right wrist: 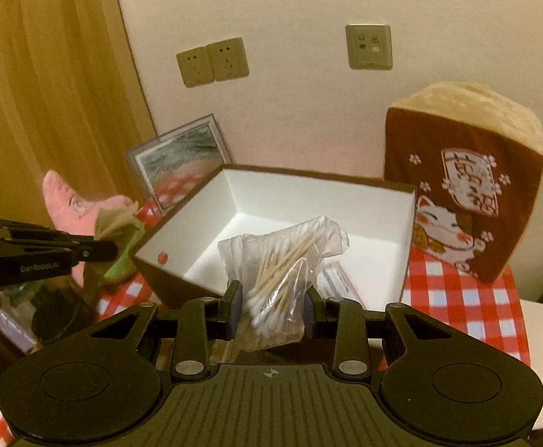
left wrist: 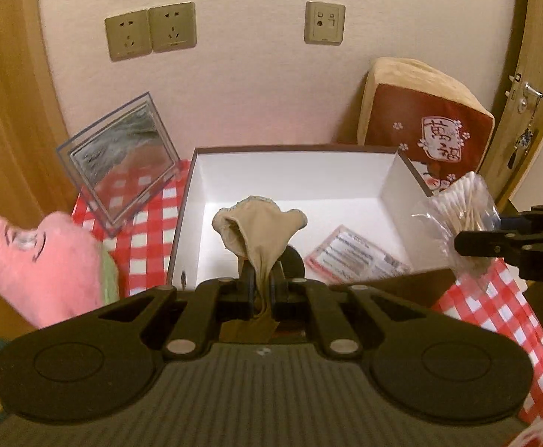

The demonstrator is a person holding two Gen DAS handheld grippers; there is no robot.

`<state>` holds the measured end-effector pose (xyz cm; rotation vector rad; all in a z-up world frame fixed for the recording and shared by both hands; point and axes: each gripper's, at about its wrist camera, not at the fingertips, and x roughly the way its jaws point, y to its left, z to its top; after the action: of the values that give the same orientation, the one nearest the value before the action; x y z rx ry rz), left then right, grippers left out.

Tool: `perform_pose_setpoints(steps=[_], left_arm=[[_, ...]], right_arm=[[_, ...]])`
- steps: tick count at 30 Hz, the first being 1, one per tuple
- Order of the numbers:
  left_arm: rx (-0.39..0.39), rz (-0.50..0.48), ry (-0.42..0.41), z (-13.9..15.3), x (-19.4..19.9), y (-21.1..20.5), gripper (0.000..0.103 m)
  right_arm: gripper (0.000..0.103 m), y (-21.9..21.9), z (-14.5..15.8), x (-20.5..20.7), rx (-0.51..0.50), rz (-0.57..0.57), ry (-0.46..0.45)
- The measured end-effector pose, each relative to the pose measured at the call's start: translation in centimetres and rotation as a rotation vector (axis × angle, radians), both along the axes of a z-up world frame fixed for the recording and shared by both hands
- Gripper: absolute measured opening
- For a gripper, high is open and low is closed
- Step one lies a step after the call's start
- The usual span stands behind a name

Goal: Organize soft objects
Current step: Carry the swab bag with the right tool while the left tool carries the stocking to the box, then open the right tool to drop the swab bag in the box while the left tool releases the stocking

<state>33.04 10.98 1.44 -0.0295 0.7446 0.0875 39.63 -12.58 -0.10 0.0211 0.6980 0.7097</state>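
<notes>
Left wrist view: left gripper pinches beige stocking; right gripper clamps cotton-swab bag. Carry both over white box, release low.

A clear acrylic photo frame leaned against the pale wall at ten o'clock, standing on the red-checked cloth that covered the counter. Two beige sockets sat high at eleven o'clock, a third plate at one. A door handle showed at two o'clock.
</notes>
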Motion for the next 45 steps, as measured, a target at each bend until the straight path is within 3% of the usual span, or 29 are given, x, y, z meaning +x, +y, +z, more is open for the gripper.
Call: perform_pose_setpoints(steps=[9, 23, 27, 31, 40, 43, 45], left_arm=[[0.012, -0.014, 0.028, -0.5, 5.7, 0.6, 0.007], [0.039, -0.039, 0.108, -3.5, 14.4, 1.2, 0.009], [0.051, -0.036, 0.112, -4.2, 16.3, 1.8, 0.018], [0.057, -0.031, 0.105, -4.3, 17.2, 2.3, 0.035], [0.021, -0.008, 0.12, -4.5, 17.4, 3.2, 0.041], [0.007, -0.003, 0.117, -4.4, 16.9, 3.2, 0.043], [-0.001, -0.001, 0.113, -4.1, 16.6, 3.2, 0.044]], right_arm=[[0.033, 2.4, 0.4, 4.7, -0.01, 0.001, -0.029], [0.033, 7.1, -3.0, 11.9, -0.044, 0.02, 0.06], [0.033, 8.0, -3.9, 13.7, -0.053, 0.005, 0.081], [0.033, 8.1, -4.5, 15.0, -0.044, -0.017, 0.107], [0.034, 8.5, -4.8, 15.8, -0.018, -0.04, 0.119], [0.043, 8.7, -4.5, 15.7, -0.009, -0.053, 0.099], [0.061, 8.8, -4.2, 15.8, 0.006, -0.065, 0.073]])
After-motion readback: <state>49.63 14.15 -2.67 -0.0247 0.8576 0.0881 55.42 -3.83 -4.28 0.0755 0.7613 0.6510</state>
